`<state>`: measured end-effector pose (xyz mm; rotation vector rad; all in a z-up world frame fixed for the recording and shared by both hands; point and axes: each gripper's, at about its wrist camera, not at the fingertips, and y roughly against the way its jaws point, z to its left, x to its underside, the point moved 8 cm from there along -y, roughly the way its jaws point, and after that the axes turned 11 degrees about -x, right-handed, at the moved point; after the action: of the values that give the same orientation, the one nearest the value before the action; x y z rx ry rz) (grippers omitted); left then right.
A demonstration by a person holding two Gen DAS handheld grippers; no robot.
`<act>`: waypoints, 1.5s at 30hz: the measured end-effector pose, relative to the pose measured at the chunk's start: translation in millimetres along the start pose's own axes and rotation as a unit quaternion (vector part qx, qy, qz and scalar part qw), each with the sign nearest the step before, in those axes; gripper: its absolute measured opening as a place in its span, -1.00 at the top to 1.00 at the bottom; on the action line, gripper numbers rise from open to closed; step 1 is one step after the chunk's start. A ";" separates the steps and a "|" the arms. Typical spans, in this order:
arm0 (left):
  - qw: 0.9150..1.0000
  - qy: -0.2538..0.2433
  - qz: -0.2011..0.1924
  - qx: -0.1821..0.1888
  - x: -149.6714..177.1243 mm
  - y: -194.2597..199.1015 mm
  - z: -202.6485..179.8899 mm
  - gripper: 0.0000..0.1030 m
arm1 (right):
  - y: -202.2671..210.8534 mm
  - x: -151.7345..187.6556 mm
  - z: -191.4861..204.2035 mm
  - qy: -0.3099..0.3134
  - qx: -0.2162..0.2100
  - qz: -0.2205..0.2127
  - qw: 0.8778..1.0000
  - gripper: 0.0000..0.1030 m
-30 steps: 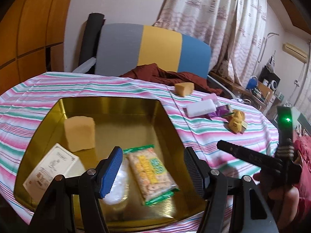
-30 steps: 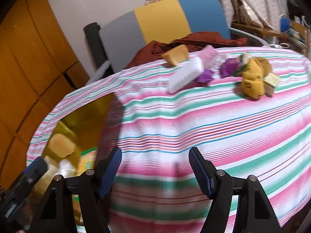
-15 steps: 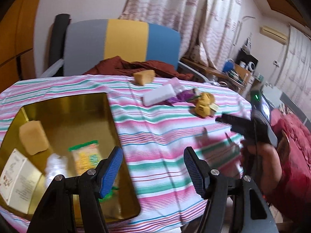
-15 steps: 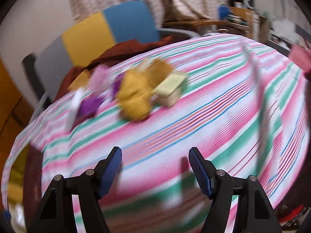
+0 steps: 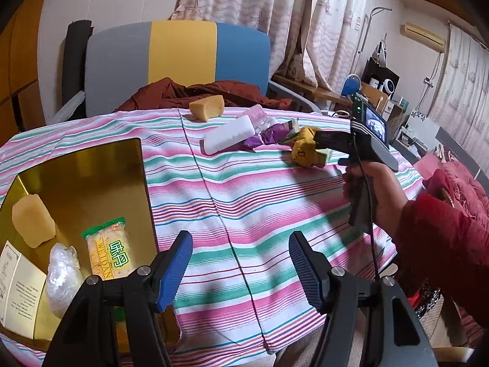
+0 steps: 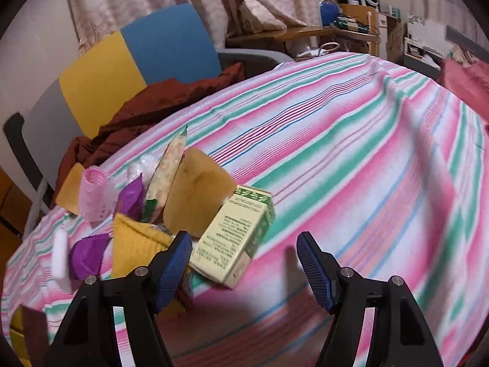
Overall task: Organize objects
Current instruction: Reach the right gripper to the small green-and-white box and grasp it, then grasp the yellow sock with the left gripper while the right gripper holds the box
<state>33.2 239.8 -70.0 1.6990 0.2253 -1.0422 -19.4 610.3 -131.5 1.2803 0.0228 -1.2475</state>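
Observation:
A gold tray [image 5: 91, 177] sits at the table's left and holds a sponge [image 5: 32, 221], a snack packet [image 5: 110, 252], a clear plastic bag [image 5: 62, 278] and a paper leaflet [image 5: 18, 293]. My left gripper [image 5: 240, 270] is open and empty above the striped cloth, right of the tray. My right gripper [image 6: 243, 270] is open and empty, close to a pile: a green-and-cream box [image 6: 237, 240], a yellow sponge [image 6: 198, 195], a yellow cloth [image 6: 134, 247], purple wrappers [image 6: 88, 253], a pink roller [image 6: 96, 192] and a white block [image 6: 59, 253].
A striped cloth [image 5: 259, 202] covers the round table. A grey, yellow and blue chair [image 5: 180, 64] with a dark red garment [image 5: 198, 91] stands behind it. Another sponge [image 5: 207, 107] lies at the far edge. A cluttered desk [image 6: 345, 27] stands at the back right.
My left gripper has swung right, away from over the tray to above the cloth. My right gripper has moved across the table and closed in on the pile of objects.

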 end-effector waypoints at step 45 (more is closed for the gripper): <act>0.994 -0.089 0.046 0.045 -115.8 -186.8 -161.6 -0.29 | 11.3 10.4 -37.4 -0.016 -0.053 -0.043 0.998 0.35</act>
<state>-64.7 491.6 -107.7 1.6684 -0.0140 -1.1415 15.0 627.5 -144.2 1.1775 0.1215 -1.3228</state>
